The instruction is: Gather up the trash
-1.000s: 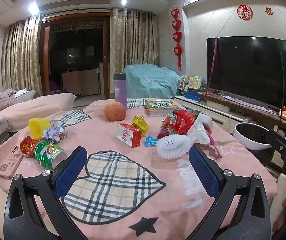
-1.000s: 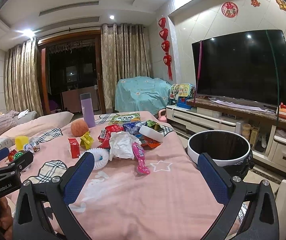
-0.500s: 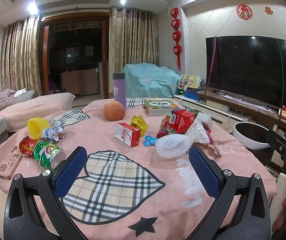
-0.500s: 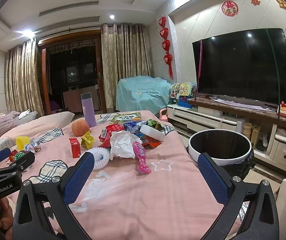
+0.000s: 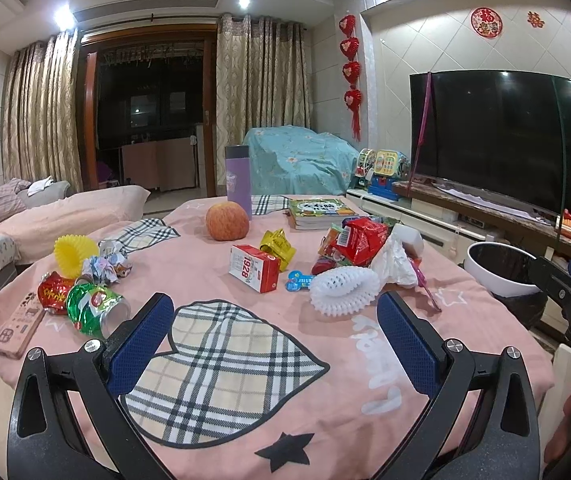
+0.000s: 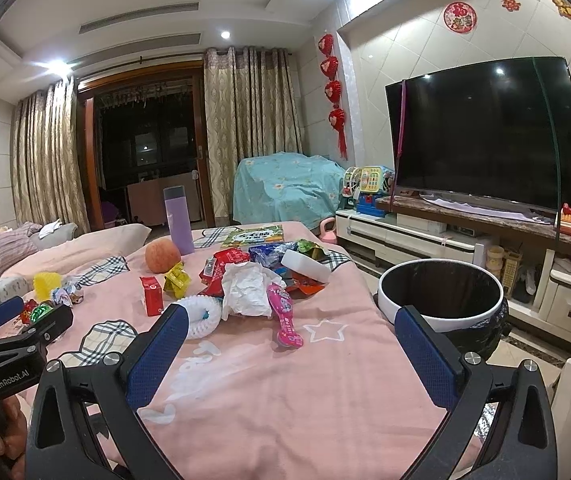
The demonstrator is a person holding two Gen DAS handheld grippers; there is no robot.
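Worktop (image 5: 221,272): covered by a pink cloth with plaid heart and star patches; trash and other things lie scattered over its far half.
Bin (image 6: 441,296): a round, white-rimmed bin lined with a black bag stands on the floor just off the worktop's right edge, its mouth open.
Left tool (image 5: 271,340): hovers above the near plaid patch, blue pads spread wide, nothing between them; part of a hand shows behind it in the right wrist view.
Right tool (image 6: 291,356): hovers over the bare pink cloth near the right front of the worktop, pads likewise wide apart and empty, the bin just beyond its right finger.
Book (image 5: 321,212): lies flat at the far side, beside the purple bottle (image 5: 238,178).
Apple (image 5: 227,222): sits in front of the bottle.
Wrapper heap (image 6: 261,268): red and blue packets, a crumpled white tissue (image 6: 247,288) and a pink packet (image 6: 285,316) piled at centre right.
White foam net (image 5: 343,290): lies in front of the heap.
Red carton (image 5: 254,268): marked 1928, lies left of the heap, a gold wrapper (image 5: 277,244) just behind it.
Green can (image 5: 95,310): crushed, on its side at the left, touching a red can (image 5: 54,298).
Yellow cup (image 5: 74,250): behind the cans, beside crumpled paper (image 5: 105,266).
Remote (image 5: 17,330): at the left edge.
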